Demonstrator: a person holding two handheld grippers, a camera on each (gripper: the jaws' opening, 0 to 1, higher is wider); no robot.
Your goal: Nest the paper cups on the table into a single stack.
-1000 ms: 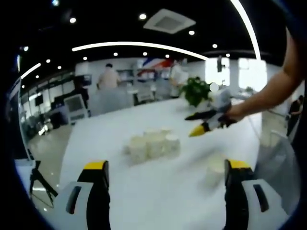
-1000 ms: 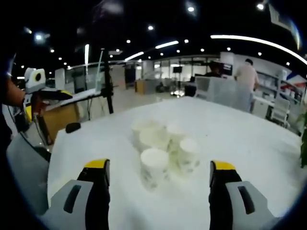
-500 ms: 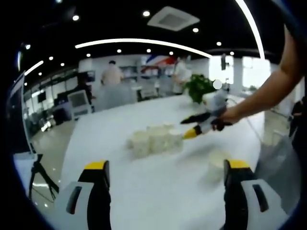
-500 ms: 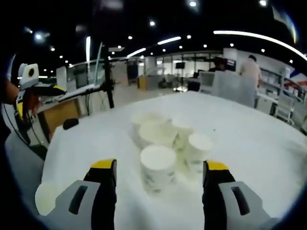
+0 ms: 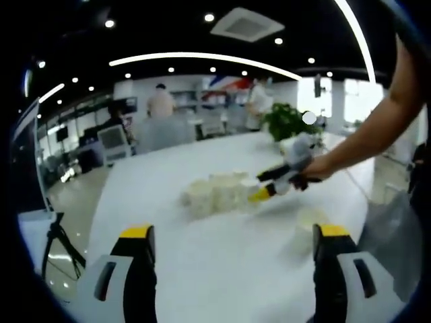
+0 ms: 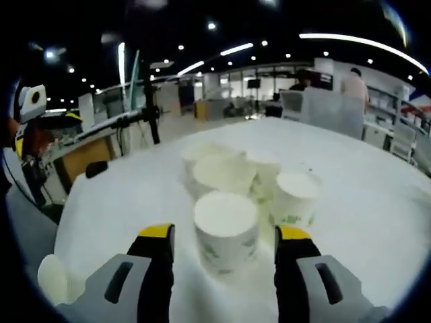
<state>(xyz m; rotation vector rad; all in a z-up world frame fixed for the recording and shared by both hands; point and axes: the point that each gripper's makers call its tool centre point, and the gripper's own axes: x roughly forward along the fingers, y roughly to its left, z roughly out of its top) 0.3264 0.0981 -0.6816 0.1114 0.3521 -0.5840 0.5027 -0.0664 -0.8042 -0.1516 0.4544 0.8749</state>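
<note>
White paper cups [image 6: 225,232] bunched upside down on tabletop [image 6: 350,222]. Right tongs [image 6: 224,237] wide apart around nearest cup. Left tongs [image 5: 231,237] released.

white table [image 6: 377,202] | clustered paper cups [image 6: 232,185] | lone cup [image 5: 308,222]

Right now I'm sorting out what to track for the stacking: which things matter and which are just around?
For the job:
- cluster of paper cups
- nearest cup, between the right tongs
- lone cup
- left tongs

Just around:
- potted plant
- tripod
- white table
</note>
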